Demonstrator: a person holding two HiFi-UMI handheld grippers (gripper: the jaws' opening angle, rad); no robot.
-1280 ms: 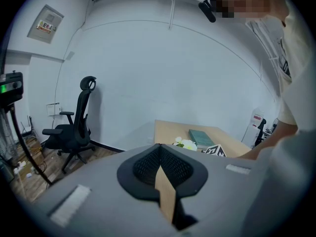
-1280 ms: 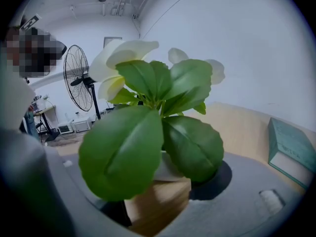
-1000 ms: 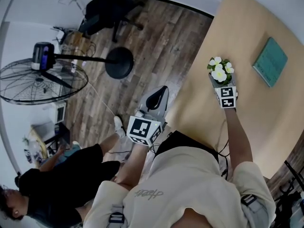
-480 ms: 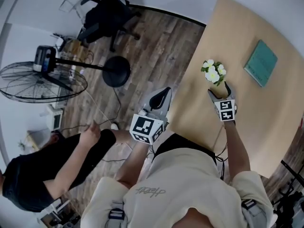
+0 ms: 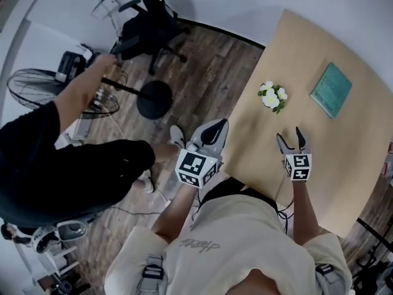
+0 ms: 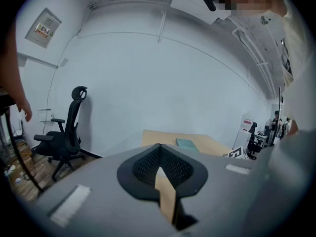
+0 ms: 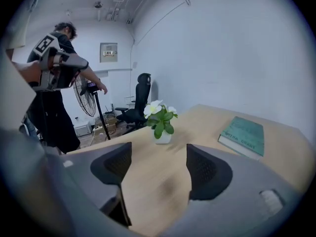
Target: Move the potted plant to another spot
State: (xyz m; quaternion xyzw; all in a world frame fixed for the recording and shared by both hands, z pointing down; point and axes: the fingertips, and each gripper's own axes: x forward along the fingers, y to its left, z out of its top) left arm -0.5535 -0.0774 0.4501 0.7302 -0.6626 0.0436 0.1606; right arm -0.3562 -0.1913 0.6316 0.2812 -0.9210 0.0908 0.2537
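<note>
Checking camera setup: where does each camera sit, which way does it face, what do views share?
Head view: on the head, steeply down on the table, floor; shows torso, arms, left claw, right claw.
Left claw view: on that claw, past shut jaws toward wall and office chair; shirt at right.
Right claw view: on that claw, between open, empty jaws that just closed slightly, at the potted plant; left arm upper left.
Shared: all three show the book.

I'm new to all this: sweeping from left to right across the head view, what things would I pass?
round fan base → left tongs → potted plant → teal book
</note>
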